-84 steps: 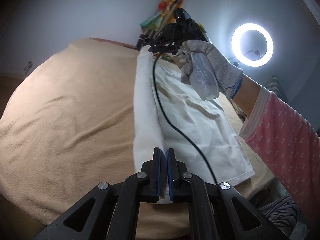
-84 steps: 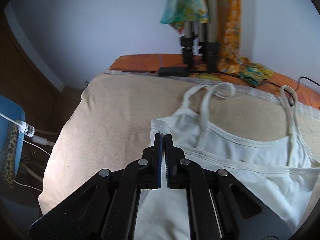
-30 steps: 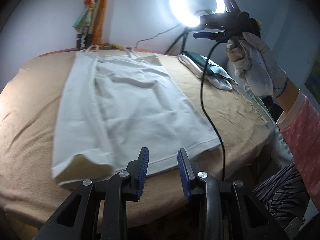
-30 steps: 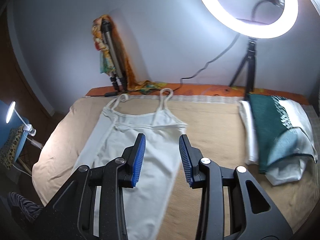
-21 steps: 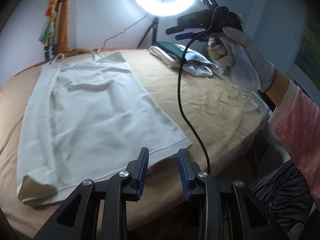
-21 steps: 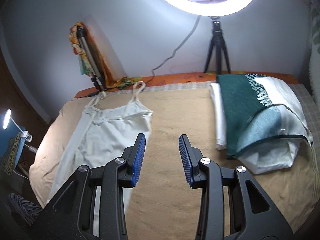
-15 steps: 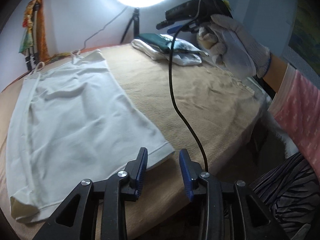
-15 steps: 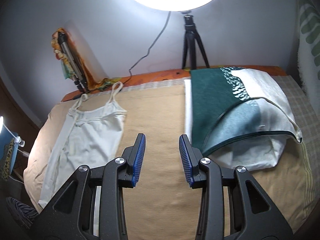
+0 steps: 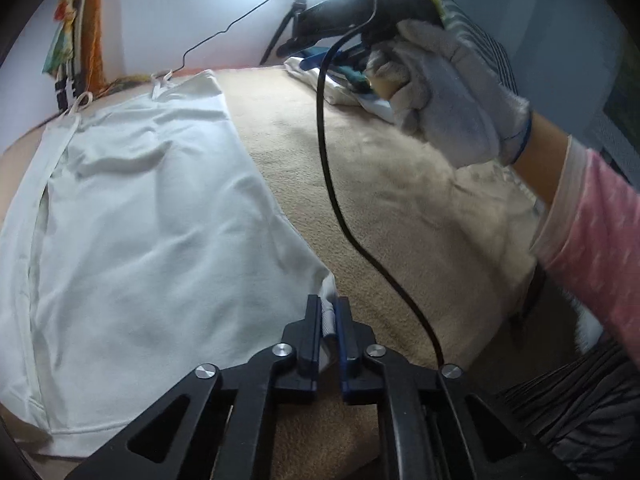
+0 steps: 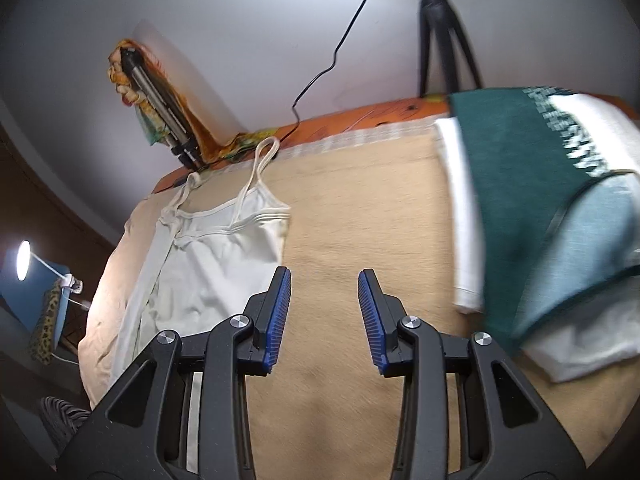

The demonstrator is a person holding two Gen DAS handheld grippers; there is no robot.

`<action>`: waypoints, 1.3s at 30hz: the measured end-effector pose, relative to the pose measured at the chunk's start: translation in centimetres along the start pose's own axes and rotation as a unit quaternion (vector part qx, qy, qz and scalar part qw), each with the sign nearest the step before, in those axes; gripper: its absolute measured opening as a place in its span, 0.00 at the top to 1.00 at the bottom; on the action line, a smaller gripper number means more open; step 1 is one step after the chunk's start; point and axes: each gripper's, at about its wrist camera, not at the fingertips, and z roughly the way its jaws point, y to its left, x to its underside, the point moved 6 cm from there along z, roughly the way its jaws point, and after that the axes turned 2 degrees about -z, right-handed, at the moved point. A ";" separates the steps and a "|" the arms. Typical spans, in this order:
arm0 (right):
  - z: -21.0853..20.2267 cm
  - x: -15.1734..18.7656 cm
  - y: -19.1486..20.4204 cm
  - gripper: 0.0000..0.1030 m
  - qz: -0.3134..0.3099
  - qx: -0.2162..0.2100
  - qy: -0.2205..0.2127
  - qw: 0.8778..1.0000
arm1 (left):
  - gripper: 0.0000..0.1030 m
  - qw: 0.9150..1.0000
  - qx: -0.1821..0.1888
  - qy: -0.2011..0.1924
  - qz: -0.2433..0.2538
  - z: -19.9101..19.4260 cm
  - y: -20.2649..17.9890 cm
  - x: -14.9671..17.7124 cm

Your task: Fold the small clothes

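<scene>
A white camisole [image 9: 152, 216] of soft, thin knit lies flat on a bed covered with a beige blanket [image 9: 400, 208] that has a short fuzzy pile. The garment is long and rectangular, with narrow straps [image 10: 262, 160] at the far end near the wall and a stitched hem at the near end. One long side is already turned over, so a folded band runs along its edge. Soft wrinkles cross the fabric.

The left hand-held gripper [image 9: 329, 316] is pressed together on the near right corner of the camisole hem; a small piece of white cloth shows between its blue ribbed pads and is lifted a little from the blanket.

The right hand-held gripper [image 10: 323, 312] is spread apart, with nothing between its blue ribbed pads. It hangs above the bare blanket, just beside the right edge of the camisole. In the left view a hand in a white knitted glove [image 9: 448, 96] holds its handle, and a thin black cable [image 9: 332, 184] hangs from it in a curve.

At the right side of the bed lies a pile of folded clothes [image 10: 532, 216]: a dark green piece, a light blue one and white ones. A black tripod [image 10: 440, 28] stands against the pale wall.
</scene>
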 end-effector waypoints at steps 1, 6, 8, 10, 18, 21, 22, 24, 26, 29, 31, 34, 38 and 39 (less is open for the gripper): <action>0.9 -0.1 0.3 0.64 0.001 -0.004 0.005 1.000 | 0.97 1.000 0.003 -0.002 -0.002 -0.2 0.0 -0.1; 5.4 -1.0 2.1 0.64 0.004 -0.022 0.026 0.999 | 0.98 1.000 0.020 -0.011 -0.016 -1.0 0.1 -0.3; 7.2 -1.5 2.8 0.64 0.006 -0.025 0.031 0.999 | 0.98 0.999 0.028 -0.015 -0.025 -1.2 0.3 -0.5; 8.8 -1.8 3.1 0.64 0.012 -0.021 0.040 0.999 | 0.98 0.999 0.034 -0.018 -0.030 -1.4 0.4 -0.7; 12.0 -2.3 4.1 0.81 0.029 -0.028 0.061 0.997 | 0.98 0.996 0.053 -0.024 -0.060 -2.6 1.4 -0.3; 11.9 -2.5 4.5 0.91 0.025 0.001 0.065 0.998 | 0.98 0.995 0.057 -0.033 -0.075 -3.4 2.1 -0.3; 11.7 -2.7 4.7 0.92 0.023 0.005 0.065 0.998 | 0.98 0.994 0.059 -0.035 -0.081 -3.5 2.3 -0.4; 11.5 -3.0 5.4 0.93 0.016 0.018 0.066 0.998 | 0.98 0.993 0.065 -0.041 -0.094 -4.1 3.0 -0.3; 11.2 -3.4 6.3 0.93 0.009 0.033 0.067 0.997 | 0.98 0.991 0.067 -0.048 -0.104 -4.7 3.6 -0.2; 10.9 -4.0 7.8 0.94 -0.007 0.053 0.069 0.996 | 0.98 0.989 0.068 -0.059 -0.121 -5.7 4.8 0.1; 10.8 -4.5 9.0 0.94 -0.016 0.066 0.069 0.995 | 0.98 0.986 0.068 -0.066 -0.135 -6.5 5.8 0.3; 11.0 -5.1 10.9 0.94 -0.028 0.074 0.069 0.994 | 0.98 0.983 0.065 -0.075 -0.157 -7.5 7.4 0.8; 11.9 -5.6 13.8 0.94 -0.050 0.078 0.073 0.993 | 0.98 0.978 0.057 -0.083 -0.183 -8.4 9.6 1.7; 12.3 -5.6 14.6 0.94 -0.056 0.078 0.074 0.993 | 0.98 0.977 0.054 -0.085 -0.189 -8.5 10.1 2.0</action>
